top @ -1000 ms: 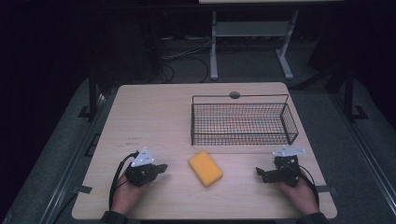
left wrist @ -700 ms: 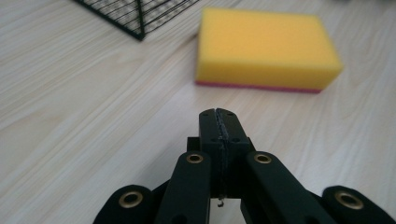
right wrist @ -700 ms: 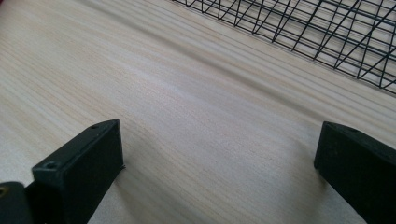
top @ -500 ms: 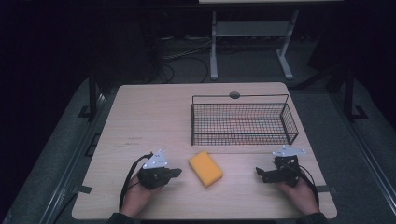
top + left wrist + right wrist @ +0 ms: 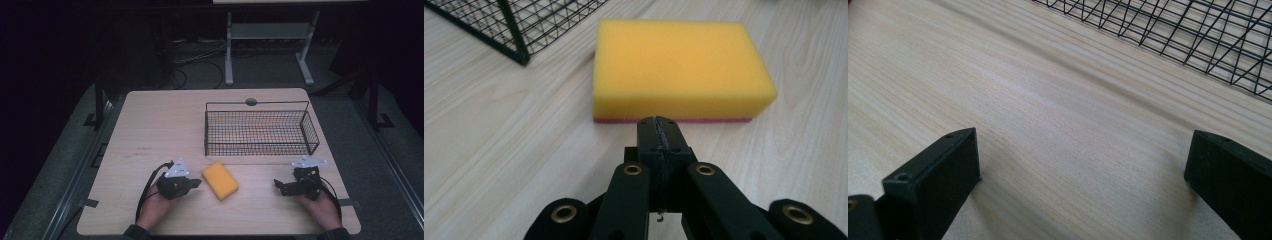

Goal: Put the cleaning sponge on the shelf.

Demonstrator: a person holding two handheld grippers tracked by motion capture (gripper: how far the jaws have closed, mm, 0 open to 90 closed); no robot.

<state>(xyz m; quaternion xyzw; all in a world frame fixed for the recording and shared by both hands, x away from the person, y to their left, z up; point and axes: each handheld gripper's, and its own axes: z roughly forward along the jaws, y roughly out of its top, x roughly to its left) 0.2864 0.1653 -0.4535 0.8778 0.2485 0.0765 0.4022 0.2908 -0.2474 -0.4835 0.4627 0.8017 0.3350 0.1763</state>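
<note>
The left gripper lies low on the table, jaws pressed together, pointing at the yellow sponge just beside its tips. Bare wood separates the sponge from the right gripper, whose jaws stand wide apart. The wire basket sits behind.

Left gripper at seven o'clock of the high view, black jaws pressed together, pointing toward three o'clock, held in the left hand, right gripper at five o'clock, jaws spread wide, pointing toward nine o'clock, right hand behind it
</note>
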